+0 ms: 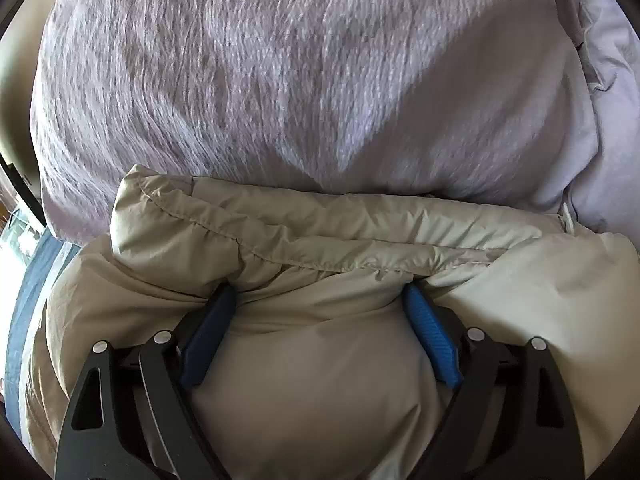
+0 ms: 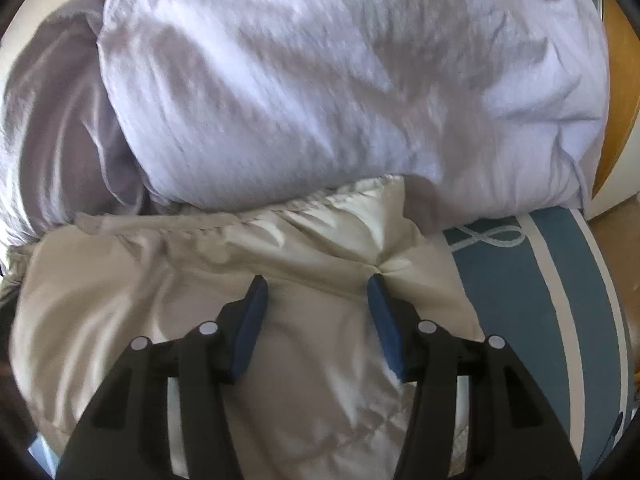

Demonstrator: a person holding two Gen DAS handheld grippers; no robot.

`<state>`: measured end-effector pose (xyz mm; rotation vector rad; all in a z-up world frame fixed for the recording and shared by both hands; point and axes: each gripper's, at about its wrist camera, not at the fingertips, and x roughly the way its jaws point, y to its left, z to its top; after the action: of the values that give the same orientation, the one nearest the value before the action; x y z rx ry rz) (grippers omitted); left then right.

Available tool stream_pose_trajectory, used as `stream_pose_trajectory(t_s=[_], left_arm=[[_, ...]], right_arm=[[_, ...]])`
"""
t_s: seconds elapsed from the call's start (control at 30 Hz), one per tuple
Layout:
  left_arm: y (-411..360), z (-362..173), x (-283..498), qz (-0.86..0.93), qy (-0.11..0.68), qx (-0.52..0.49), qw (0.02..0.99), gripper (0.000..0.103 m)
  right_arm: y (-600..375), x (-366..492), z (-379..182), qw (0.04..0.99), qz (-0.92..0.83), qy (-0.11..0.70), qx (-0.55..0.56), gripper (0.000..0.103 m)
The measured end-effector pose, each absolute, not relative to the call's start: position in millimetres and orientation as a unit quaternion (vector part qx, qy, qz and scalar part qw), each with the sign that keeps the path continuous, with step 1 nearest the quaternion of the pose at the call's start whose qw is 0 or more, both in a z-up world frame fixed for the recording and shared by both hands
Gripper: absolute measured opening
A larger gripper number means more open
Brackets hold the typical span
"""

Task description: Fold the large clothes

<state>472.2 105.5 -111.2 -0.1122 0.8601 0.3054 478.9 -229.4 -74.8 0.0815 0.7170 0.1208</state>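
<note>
A beige padded jacket [image 1: 304,232] lies folded on the bed, its stitched hem running across the middle of the left wrist view. My left gripper [image 1: 318,294] is open, its blue fingers [image 1: 212,332] pressed into a puffy bulge of the jacket that sits between them. The jacket also fills the lower right wrist view [image 2: 168,280]. My right gripper [image 2: 318,282] is open, its blue fingers [image 2: 250,324] resting on the jacket near its right edge, with fabric bunched at the right fingertip.
A lilac duvet [image 1: 280,80] lies bunched just beyond the jacket, also in the right wrist view [image 2: 340,92]. A blue sheet with white stripes [image 2: 532,292] shows at the right, and at the left edge of the left wrist view [image 1: 32,292]. A wooden bed frame [image 2: 620,80] is far right.
</note>
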Motion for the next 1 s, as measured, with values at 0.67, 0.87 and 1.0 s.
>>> stream_pose_trajectory(t_s=[0.67, 0.87, 1.0], left_arm=[[106, -131, 484, 0.156, 0.407, -0.059, 0.898, 0.091], [107, -140, 483, 0.156, 0.405, -0.062, 0.899, 0.091], [109, -141, 478, 0.154, 0.410, -0.061, 0.897, 0.091]], right_arm=[[-204, 520, -116, 0.938, 0.030, 0.344, -0.013, 0.057], [-208, 525, -122, 0.939, 0.032, 0.342, -0.011, 0.057], [-206, 534, -128, 0.935, 0.034, 0.351, -0.015, 0.058]])
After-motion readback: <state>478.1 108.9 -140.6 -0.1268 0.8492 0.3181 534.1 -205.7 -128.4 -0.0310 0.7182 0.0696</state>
